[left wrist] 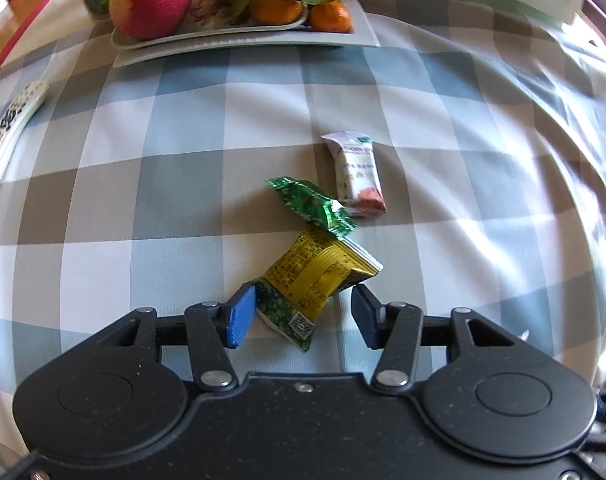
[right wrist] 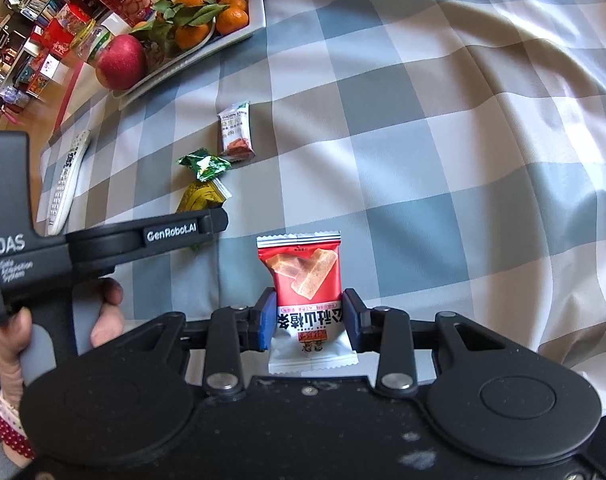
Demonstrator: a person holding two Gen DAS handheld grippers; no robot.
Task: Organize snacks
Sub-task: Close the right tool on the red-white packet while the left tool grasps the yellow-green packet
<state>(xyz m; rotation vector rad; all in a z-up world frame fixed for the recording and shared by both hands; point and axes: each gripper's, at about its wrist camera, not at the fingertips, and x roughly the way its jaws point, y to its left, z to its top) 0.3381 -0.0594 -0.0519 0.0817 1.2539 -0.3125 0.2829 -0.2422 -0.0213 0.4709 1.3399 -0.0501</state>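
Home living space, checked tablecloth, fruit tray, remote control, cluttered shelves

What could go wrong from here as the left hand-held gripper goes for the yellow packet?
1. The left hand-held gripper is open around only the yellow packet's lower end; closing there may pinch just a corner, so it could swing or slip.
2. The green candy overlaps the yellow packet's top edge; lifting may drag it.
3. The right hand-held gripper, shut on the red snack packet, is close by; the two could bump.

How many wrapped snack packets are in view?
4: red packet in the right gripper; yellow between the left gripper pads; green and white beyond.
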